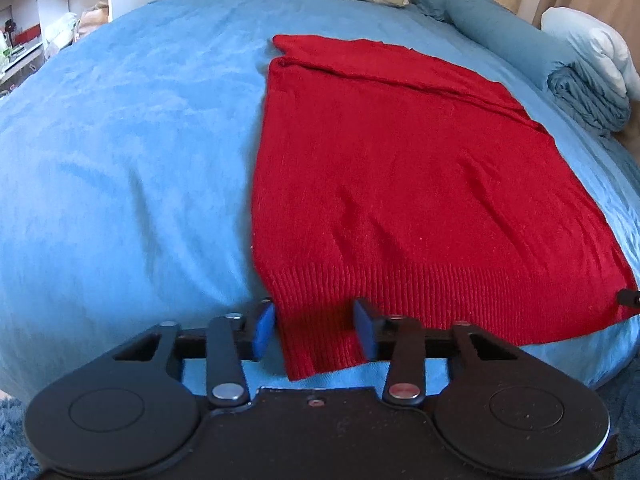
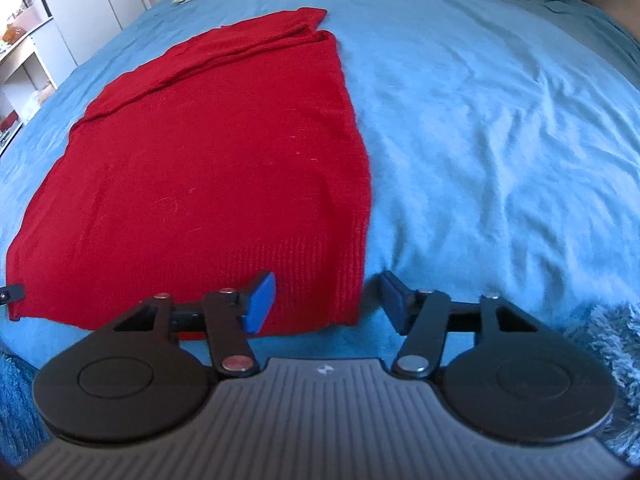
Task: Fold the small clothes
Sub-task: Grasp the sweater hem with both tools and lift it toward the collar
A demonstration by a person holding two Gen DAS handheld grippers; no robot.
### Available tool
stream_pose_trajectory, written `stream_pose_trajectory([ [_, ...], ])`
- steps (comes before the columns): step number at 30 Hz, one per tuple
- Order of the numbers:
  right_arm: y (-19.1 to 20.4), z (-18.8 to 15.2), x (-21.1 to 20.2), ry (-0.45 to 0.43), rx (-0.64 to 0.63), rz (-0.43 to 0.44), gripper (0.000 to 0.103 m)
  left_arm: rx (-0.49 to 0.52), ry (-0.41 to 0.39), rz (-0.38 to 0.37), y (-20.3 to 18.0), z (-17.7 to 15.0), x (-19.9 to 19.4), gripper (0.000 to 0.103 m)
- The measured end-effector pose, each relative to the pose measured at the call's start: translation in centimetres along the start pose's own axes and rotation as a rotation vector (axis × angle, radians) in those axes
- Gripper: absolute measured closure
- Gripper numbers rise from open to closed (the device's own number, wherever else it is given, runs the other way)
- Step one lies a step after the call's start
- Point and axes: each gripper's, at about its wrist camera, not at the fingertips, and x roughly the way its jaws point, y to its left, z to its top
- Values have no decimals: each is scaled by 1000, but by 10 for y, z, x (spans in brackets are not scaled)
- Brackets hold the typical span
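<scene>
Left wrist view shows a red knitted sweater (image 1: 392, 184) lying flat on the blue bed (image 1: 120, 152), its sleeves apparently already turned in across the far end, so I judge the side folds done and the lengthwise fold still to come. The left gripper (image 1: 315, 330) straddles the near left corner of the ribbed hem; its fingers (image 1: 263, 330) are part-spread with the cloth between them, not yet visibly pinching. In the right wrist view the right gripper (image 2: 326, 300) brackets the near right hem corner, fingers (image 2: 261, 300) wider apart and not pressing the knit. No container holds anything here; shelves (image 1: 24, 36) at the room's edge carry items too small to name.
</scene>
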Motion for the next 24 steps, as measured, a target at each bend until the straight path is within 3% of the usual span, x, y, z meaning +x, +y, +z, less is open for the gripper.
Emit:
stream_pose_trajectory([
  [2,1,-1,0,2,-8,17,47,-11,15,-16,1,0,0,83],
  [5,7,-2,0,11,-29,37,72,-18,23,-24,0,0,0,94],
  [7,9,-1,-1,5,-36,42,80,-24,17,-29,0,1,-2,95],
  [11,5,3,-12,-33,-5,71,81,-76,-11,-57,4,7,-16,96],
  [16,2,21,-37,-116,42,137,82,-123,-117,-97,2,32,-45,96],
  [20,-1,54,-53,-182,109,223,82,-126,-219,-124,-6,67,-66,96],
  [24,1,105,-62,-251,135,299,82,-146,-297,-148,-6,122,-70,96],
])
